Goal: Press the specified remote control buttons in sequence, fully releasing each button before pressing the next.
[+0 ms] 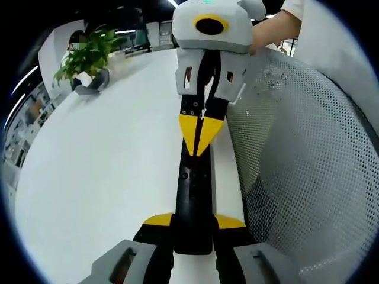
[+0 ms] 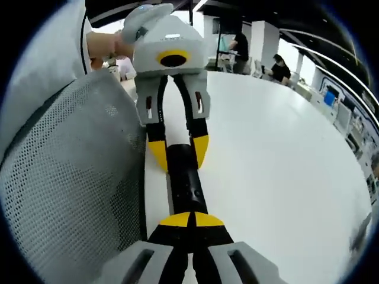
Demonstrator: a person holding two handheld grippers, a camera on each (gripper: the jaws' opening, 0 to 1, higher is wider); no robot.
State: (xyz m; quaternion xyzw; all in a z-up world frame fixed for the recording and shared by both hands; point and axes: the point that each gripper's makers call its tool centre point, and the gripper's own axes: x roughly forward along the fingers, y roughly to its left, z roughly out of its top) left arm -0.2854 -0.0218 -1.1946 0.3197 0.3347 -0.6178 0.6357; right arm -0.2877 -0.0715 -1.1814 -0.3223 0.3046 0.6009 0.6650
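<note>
The remote (image 1: 193, 207) lies at the bench (image 1: 106, 177) edge, beside a mesh chair (image 1: 308, 171). The left tool (image 1: 194, 228) grips its near end, jaws either side, while the right tool (image 1: 200, 137), tips together, rests on top. Best to keep the left clamp steady, press straight down, then lift fully clear.

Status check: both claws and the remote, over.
Left claw shut on remote end. Right claw shut, tips pressing remote top. White table around it; mesh chair back alongside.
</note>
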